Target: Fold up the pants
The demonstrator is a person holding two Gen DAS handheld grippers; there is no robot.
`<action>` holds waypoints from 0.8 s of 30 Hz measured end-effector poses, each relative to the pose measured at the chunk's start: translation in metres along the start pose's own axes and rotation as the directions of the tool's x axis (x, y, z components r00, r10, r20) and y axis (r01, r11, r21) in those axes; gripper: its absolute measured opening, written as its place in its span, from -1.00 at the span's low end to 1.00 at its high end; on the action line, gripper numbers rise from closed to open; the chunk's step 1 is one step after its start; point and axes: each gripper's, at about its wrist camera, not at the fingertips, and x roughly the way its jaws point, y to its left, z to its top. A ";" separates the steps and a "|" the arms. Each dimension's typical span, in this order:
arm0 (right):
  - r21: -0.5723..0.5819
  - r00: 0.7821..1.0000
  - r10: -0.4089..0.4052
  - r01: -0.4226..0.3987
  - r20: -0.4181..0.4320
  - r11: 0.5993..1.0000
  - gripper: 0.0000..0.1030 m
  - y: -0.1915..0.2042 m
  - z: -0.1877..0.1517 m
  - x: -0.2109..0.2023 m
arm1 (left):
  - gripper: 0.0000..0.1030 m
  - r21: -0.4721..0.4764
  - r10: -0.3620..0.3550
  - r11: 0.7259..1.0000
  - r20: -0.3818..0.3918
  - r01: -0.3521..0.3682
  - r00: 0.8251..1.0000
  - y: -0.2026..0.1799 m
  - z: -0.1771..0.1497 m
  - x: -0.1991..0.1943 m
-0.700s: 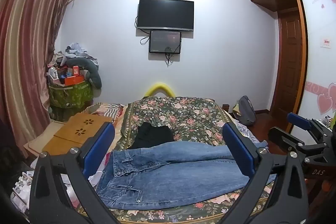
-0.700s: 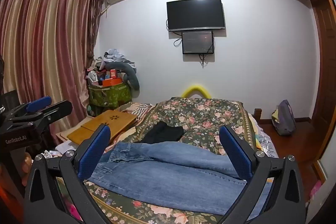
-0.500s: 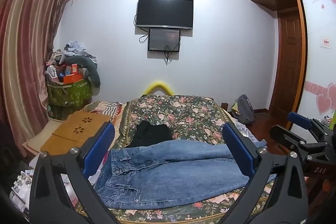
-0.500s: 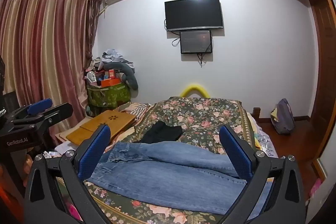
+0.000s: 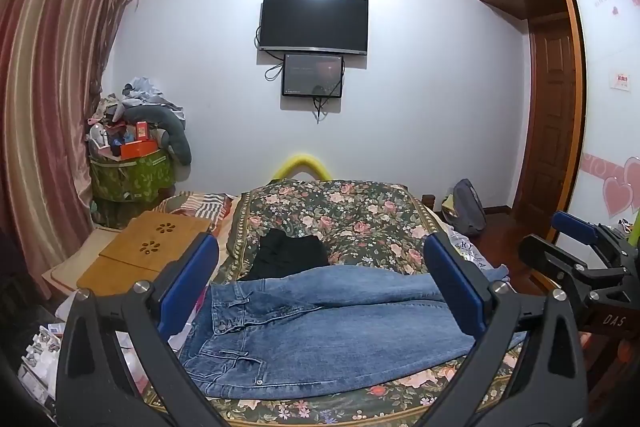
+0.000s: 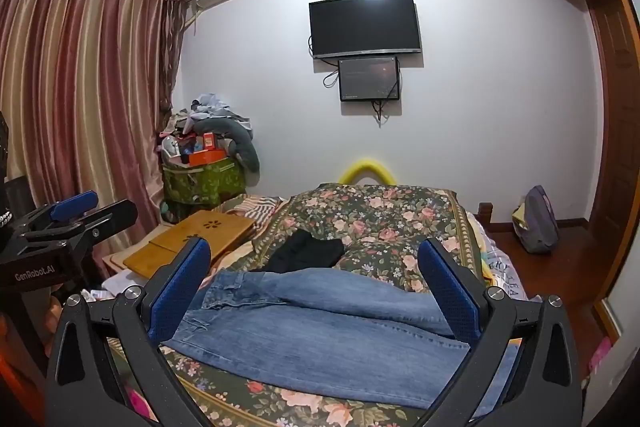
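Blue jeans (image 5: 320,327) lie across the near end of a floral bedspread (image 5: 340,211), waistband to the left, legs running right, one leg folded over the other. They also show in the right wrist view (image 6: 320,331). My left gripper (image 5: 320,279) is open and empty, held above and in front of the jeans. My right gripper (image 6: 314,279) is open and empty too, above the jeans; it appears at the right edge of the left wrist view (image 5: 580,259). The left gripper shows at the left of the right wrist view (image 6: 72,223).
A black garment (image 5: 288,255) lies on the bed just behind the jeans. A wooden lap table (image 5: 148,251) stands left of the bed, a green bin piled with clutter (image 5: 132,167) behind it. A backpack (image 5: 466,207) and wardrobe (image 5: 552,147) are at right.
Both views have shifted slightly: the room scene sits a little lower and the jeans look a bit nearer. Both grippers stay open and the jeans have not moved.
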 end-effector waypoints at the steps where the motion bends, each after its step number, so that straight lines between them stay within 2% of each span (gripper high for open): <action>1: 0.000 1.000 -0.002 0.002 -0.001 1.000 1.00 0.000 0.000 0.000 | 1.00 0.000 0.000 1.000 0.001 0.000 1.000 0.000 0.000 -0.001; 24: 0.000 1.000 -0.010 0.010 -0.004 1.000 1.00 0.000 0.000 -0.002 | 1.00 0.002 0.004 1.000 0.001 -0.004 1.000 -0.002 0.001 -0.001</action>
